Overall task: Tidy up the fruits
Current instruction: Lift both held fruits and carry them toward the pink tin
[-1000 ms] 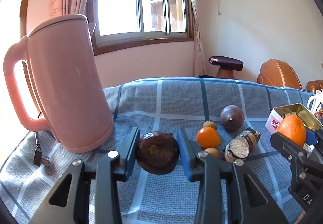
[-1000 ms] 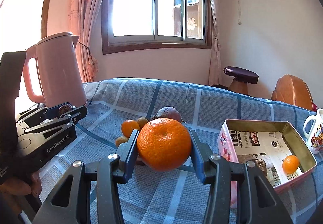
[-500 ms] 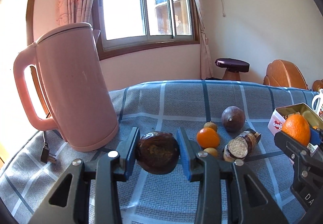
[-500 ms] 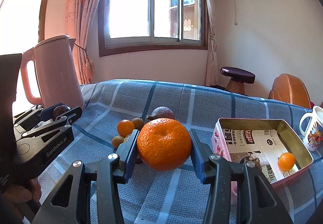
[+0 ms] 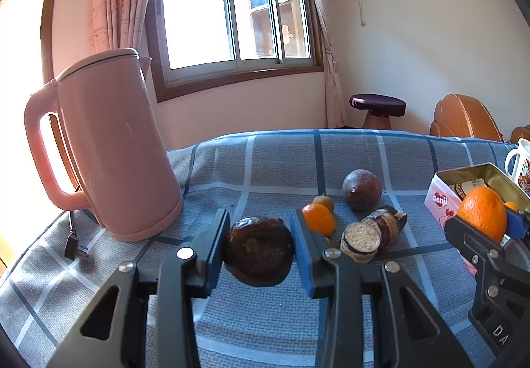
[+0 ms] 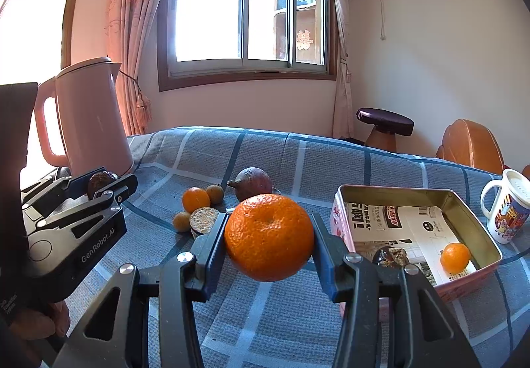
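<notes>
My left gripper (image 5: 260,252) is shut on a dark brown wrinkled fruit (image 5: 260,250), held above the blue checked cloth. My right gripper (image 6: 269,240) is shut on a large orange (image 6: 269,237), just left of the open tin box (image 6: 463,202). In the tin lie a small orange (image 6: 455,257) and a dark fruit (image 6: 389,255). On the cloth sit a purple-brown round fruit (image 5: 361,190), a small orange (image 5: 318,219), small tan fruits (image 5: 325,201) and a cut dark-skinned piece (image 5: 361,240). The right gripper with its orange (image 5: 484,218) shows at the right of the left wrist view.
A pink kettle (image 5: 109,149) stands at the left with its plug (image 5: 75,250) on the cloth. A printed white mug (image 6: 505,205) stands right of the tin. Beyond the table's far edge are a dark stool (image 5: 377,108) and a wooden chair (image 5: 463,118).
The left gripper has slid right with the dark fruit, so the kettle sits farther off to the left. The right gripper's view has shifted slightly, with the tin nearer the centre.
</notes>
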`<state>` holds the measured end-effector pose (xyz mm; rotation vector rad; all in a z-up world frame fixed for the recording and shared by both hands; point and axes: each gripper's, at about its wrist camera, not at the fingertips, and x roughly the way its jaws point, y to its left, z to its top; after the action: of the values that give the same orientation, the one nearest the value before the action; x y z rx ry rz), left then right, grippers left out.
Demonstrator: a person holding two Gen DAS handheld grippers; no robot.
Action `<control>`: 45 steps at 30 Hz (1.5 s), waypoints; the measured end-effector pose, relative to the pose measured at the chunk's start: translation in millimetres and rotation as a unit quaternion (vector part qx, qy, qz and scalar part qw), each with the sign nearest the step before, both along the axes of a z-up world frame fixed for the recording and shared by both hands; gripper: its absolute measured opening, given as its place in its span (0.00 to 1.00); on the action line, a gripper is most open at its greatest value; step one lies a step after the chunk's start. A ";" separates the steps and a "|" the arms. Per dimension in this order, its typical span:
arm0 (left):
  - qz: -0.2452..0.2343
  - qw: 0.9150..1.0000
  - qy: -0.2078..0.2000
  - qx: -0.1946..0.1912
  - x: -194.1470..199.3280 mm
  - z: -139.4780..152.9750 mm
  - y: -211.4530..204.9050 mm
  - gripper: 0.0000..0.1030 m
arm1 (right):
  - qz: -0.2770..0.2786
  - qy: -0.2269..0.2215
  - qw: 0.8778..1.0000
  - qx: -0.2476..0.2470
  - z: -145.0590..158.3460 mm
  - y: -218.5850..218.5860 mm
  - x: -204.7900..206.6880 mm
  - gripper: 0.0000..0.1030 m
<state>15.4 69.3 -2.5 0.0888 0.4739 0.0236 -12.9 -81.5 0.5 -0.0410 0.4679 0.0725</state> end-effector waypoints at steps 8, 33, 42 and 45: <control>-0.007 1.000 0.007 -0.009 -4.6 -0.6 -11.5 0.38 | -0.001 -0.003 1.000 -0.007 0.4 -12.8 -9.0 0.48; -0.050 0.999 0.021 -0.006 -16.7 -2.4 -82.8 0.38 | -0.038 -0.016 0.999 -0.032 4.9 -77.0 -23.1 0.48; -0.065 0.998 0.027 -0.001 -18.5 -2.5 -107.0 0.38 | -0.052 -0.017 0.998 -0.032 6.4 -99.7 -24.6 0.48; -0.068 0.997 0.028 -0.003 -18.0 -2.8 -113.5 0.38 | -0.055 -0.018 0.998 -0.033 7.2 -107.4 -25.7 0.48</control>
<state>-2.6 -44.2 -5.3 0.1165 0.5239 -0.1140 -38.6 -188.9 7.7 -0.0815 0.4348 -0.0521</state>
